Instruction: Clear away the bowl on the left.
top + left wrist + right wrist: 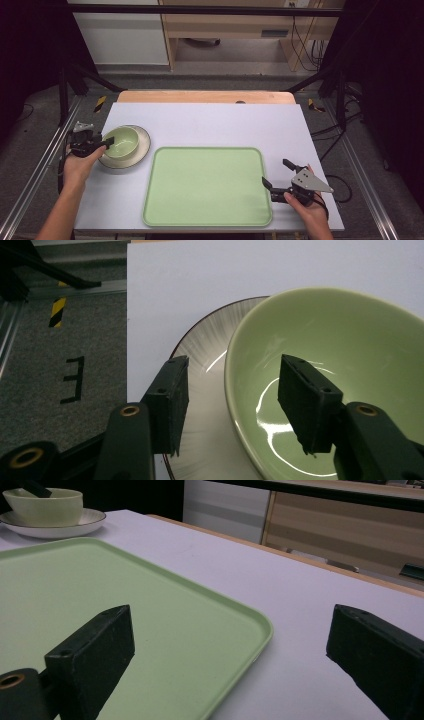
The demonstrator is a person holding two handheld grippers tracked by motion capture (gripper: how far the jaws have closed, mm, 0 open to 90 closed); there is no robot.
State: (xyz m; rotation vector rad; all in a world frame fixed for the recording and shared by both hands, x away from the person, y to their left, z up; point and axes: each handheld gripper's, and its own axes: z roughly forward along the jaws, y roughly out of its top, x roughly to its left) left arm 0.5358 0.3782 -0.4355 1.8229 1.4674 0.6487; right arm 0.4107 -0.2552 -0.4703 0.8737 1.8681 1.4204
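Note:
A pale green bowl [121, 141] [350, 340] stands on a cream plate with a dark rim [144, 145] [205, 350] at the left of the white table. My left gripper [107, 143] [235, 372] straddles the bowl's near-left rim, one jaw inside the bowl and the other outside over the plate. Neither pad touches the rim, so it is open. An empty green tray [207, 185] [100, 580] lies in the middle front. My right gripper [275, 172] [232, 630] hovers wide open just past the tray's right edge, holding nothing. The bowl [47, 505] and plate [90, 517] sit far off in the right gripper view.
The white table top [225, 125] has a wooden strip along its far edge [205, 96]. Black frame bars and metal rails [35, 170] run along both sides. Grey floor with tape marks [57, 312] lies left of the table.

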